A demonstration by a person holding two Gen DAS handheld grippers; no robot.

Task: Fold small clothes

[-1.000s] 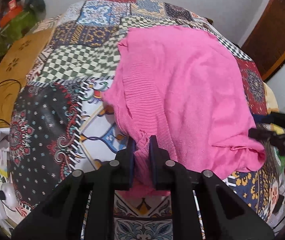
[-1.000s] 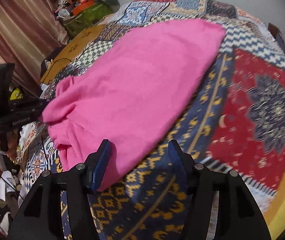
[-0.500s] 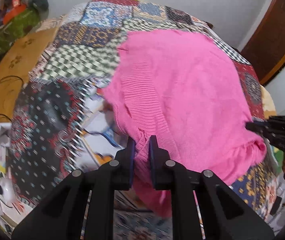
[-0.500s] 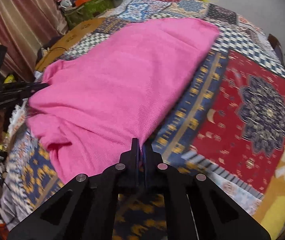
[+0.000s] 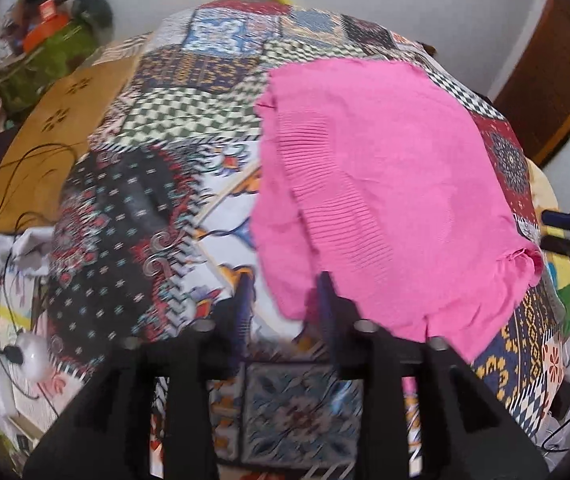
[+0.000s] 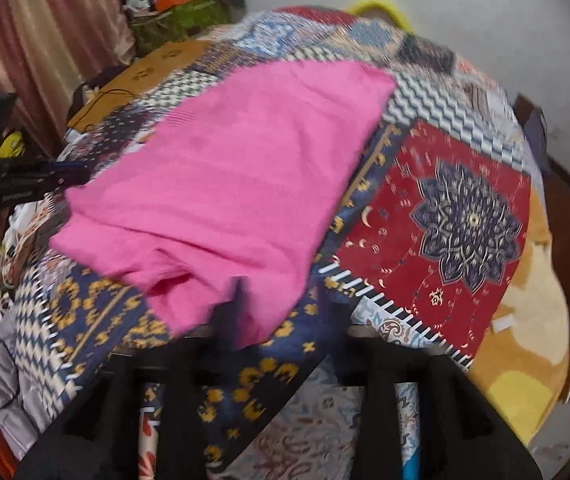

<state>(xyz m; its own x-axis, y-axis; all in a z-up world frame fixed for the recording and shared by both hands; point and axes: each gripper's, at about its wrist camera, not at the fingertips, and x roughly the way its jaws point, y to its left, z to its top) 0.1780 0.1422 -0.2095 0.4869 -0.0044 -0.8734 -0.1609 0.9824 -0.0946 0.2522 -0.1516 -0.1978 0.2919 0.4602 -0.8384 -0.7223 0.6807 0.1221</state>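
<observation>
**A:** ok so biggest thing first: the patchwork cover [image 5: 157, 208] takes up almost the whole view, draped over what looks like a bed. Lying flat on it is the pink knit top [image 5: 385, 184], toward the right half from the left camera, ribbed band along its left edge. Any writing on it?

**B:** none I can read. No tag or logo visible on the top. There's an orange box [image 5: 47, 10] in the clutter pile far left with something printed on it, too blurry to make out.

**A:** edges?

**B:** near hem of the top sits just in front of both tools. Bare cover to its left, and the red medallion patch [image 6: 461, 216] to its right is uncovered too.

**A:** and the grippers?

**B:** left hand-held gripper [image 5: 283, 296] has its fingers spread, nothing between them, near corner of the top right by its right finger. Right hand-held gripper [image 6: 285, 304] is spread wide as well, gripping nothing, pink hem overlapping its left finger. Both blurry.
</observation>
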